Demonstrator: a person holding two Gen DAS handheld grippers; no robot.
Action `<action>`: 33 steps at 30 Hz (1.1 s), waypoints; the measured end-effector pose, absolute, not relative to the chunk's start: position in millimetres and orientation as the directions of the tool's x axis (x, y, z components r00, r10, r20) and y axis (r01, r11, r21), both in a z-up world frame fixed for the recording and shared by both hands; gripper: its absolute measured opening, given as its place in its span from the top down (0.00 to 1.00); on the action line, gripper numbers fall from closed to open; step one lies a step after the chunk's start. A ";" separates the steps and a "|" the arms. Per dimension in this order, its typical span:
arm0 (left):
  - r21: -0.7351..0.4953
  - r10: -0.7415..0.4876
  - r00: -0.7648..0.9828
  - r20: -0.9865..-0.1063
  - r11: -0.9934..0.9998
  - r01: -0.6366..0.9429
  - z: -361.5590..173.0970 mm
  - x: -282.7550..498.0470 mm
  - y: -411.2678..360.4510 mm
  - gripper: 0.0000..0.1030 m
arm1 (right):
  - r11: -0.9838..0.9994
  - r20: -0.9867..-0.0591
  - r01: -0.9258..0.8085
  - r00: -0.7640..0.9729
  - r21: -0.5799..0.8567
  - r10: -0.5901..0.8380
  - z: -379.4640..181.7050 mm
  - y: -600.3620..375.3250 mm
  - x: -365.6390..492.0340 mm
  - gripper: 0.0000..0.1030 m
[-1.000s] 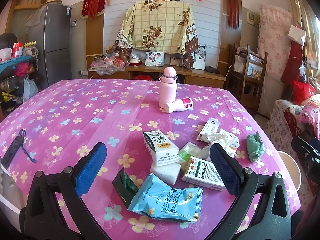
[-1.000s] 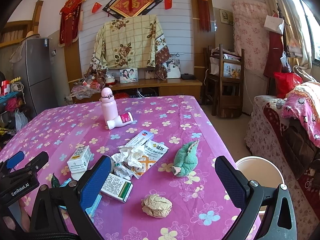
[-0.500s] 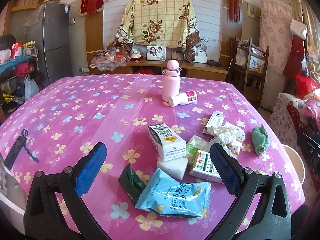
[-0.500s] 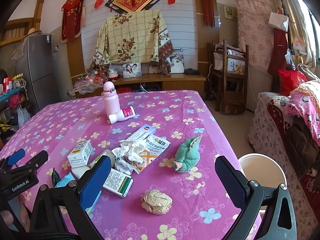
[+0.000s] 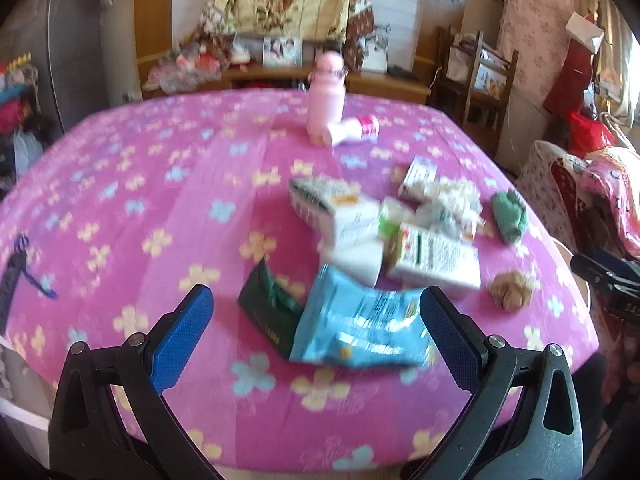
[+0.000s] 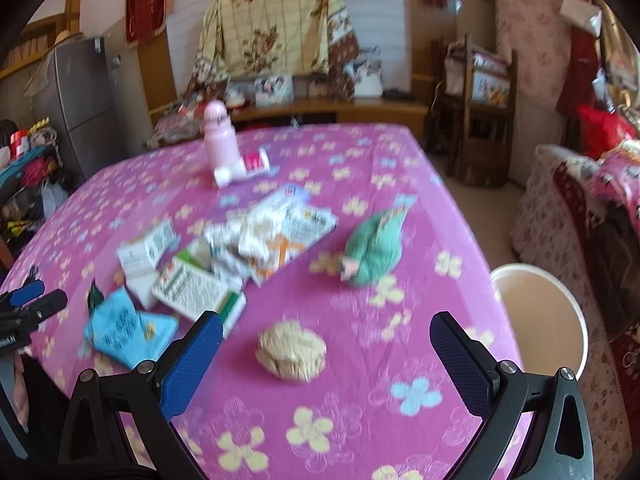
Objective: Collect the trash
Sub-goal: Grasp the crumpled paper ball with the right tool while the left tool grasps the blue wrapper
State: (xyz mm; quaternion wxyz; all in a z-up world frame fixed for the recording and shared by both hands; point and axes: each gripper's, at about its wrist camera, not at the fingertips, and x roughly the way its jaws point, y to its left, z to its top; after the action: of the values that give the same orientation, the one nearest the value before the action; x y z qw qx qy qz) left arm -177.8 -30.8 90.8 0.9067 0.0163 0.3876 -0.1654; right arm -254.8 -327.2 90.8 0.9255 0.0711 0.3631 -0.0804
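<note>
A: What differs from half a second ago?

B: Both views are now blurred with motion and sit lower over the pink flowered tablecloth [image 5: 132, 184]. The litter has grown larger in both views, so the tools have come closer to it.

A: And the bin?

B: The white bin [image 6: 538, 312] stands on the floor just past the table's right edge, as before.

A: The left gripper [image 5: 316, 326]?

B: Its jaws stand wide apart, holding nothing. The blue snack packet [image 5: 360, 326] now lies between its fingertips in the picture, with the dark green wrapper [image 5: 266, 306] touching its left side. Behind them sit the white cartons [image 5: 434, 258] in a heap.

A: The right gripper [image 6: 326, 350]?

B: Also spread open and empty. The crumpled tan paper ball [image 6: 291, 354] lies between its fingers, nearer than before. The green cloth [image 6: 374, 250] lies farther back, apart from it.
</note>
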 end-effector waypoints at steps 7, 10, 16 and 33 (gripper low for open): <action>-0.098 -0.285 0.596 -0.750 0.940 0.327 68.6 -172.4 -24.0 0.00 | 0.973 -0.764 0.151 0.644 0.173 0.036 45.5 -325.4 -236.0 0.09; -0.139 -0.339 0.560 -0.756 0.919 0.368 63.6 -170.0 -31.0 0.00 | 0.976 -0.770 0.144 0.637 0.165 0.036 37.7 -320.7 -228.7 0.15; -0.111 -0.329 0.541 -0.774 0.911 0.397 50.8 -160.7 -46.6 0.01 | 0.973 -0.781 0.132 0.620 0.190 0.069 26.1 -319.6 -218.6 0.21; -0.269 -0.479 0.410 -0.776 0.840 0.471 59.0 -158.9 -54.1 0.89 | 0.960 -0.730 0.106 0.672 0.259 0.123 33.4 -327.0 -226.1 0.70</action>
State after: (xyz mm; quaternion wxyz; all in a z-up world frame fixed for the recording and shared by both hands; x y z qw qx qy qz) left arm -158.9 -54.1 59.0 0.8397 -0.0043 0.4637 -0.2826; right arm -226.1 -327.0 33.4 0.9033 0.1411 0.4050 0.0048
